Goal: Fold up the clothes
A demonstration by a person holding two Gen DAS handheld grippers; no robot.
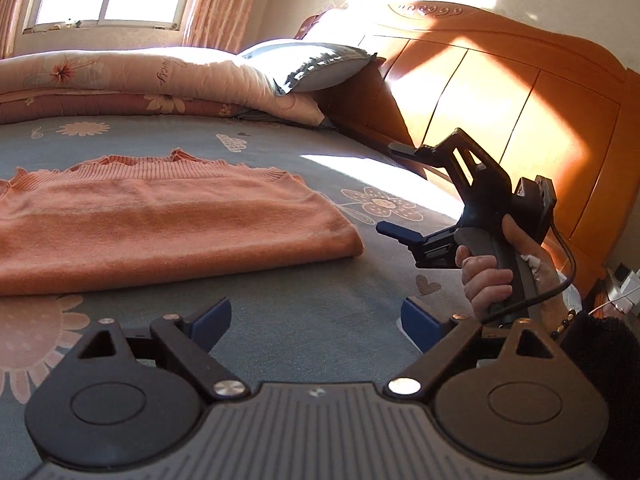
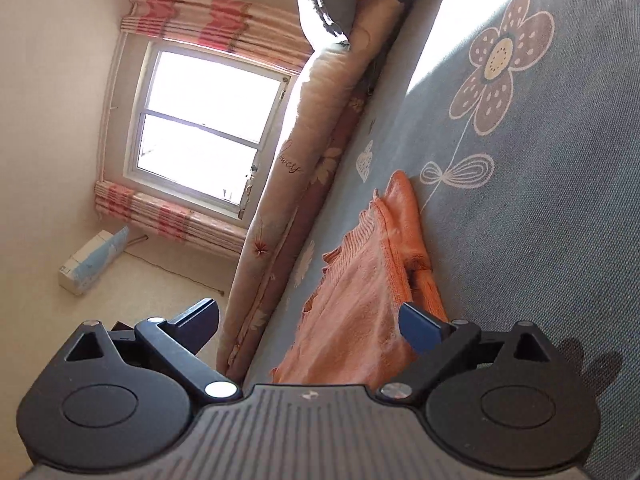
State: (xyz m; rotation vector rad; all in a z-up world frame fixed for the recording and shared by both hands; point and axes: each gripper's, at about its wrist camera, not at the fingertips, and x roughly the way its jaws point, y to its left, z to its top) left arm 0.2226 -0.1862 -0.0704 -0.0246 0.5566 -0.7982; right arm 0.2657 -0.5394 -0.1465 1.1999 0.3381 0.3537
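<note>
An orange knitted sweater (image 1: 152, 224) lies folded flat on the grey-blue flowered bed sheet (image 1: 304, 320), left of centre in the left wrist view. My left gripper (image 1: 316, 322) hovers open over bare sheet just in front of the sweater's near edge, holding nothing. The right gripper (image 1: 394, 192), held by a hand (image 1: 486, 284), stands open to the right of the sweater, turned on its side. In the right wrist view the right gripper (image 2: 310, 326) is open and empty, and the sweater (image 2: 360, 304) lies just ahead of it, its ribbed hem pointing away.
A rolled floral quilt (image 1: 132, 80) and a grey pillow (image 1: 316, 66) lie along the bed's far side. A wooden headboard (image 1: 520, 92) rises at the right. A window (image 2: 208, 128) with pink curtains is on the wall, and a box (image 2: 90, 260) sits on the floor.
</note>
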